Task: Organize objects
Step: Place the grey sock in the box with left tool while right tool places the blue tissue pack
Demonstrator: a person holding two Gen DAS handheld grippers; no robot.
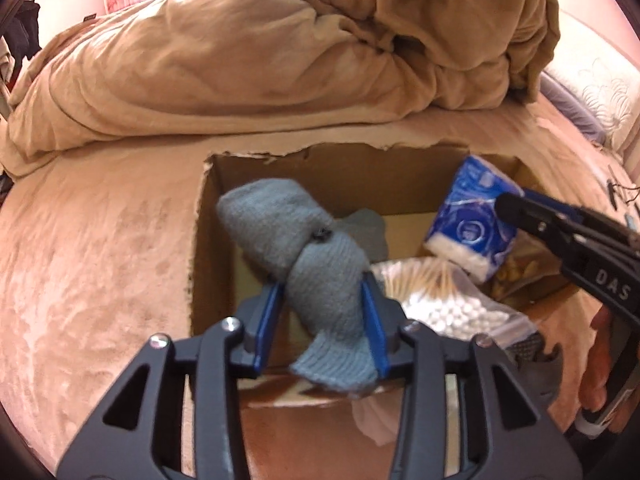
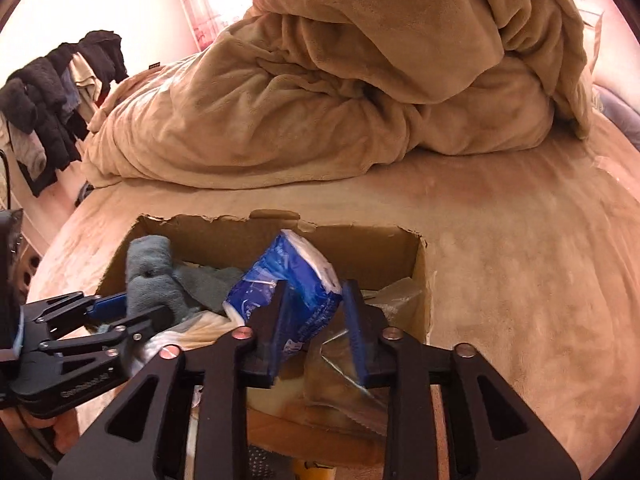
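While a bag of cotton swabs (image 1: 444, 300) already lies in the cardboard box (image 1: 280, 168), grey gloves (image 1: 316, 264) are held clamped by the left gripper (image 1: 324, 328) and a tissue pack (image 2: 292, 288) by the right gripper (image 2: 316, 324) above it; both are judged unplaced.

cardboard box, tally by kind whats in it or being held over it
grey gloves: 1 bundle, held by the left tool
blue tissue packs: 1, held by the right tool
cotton swab bags: 1, lying in the cardboard box
total: 3
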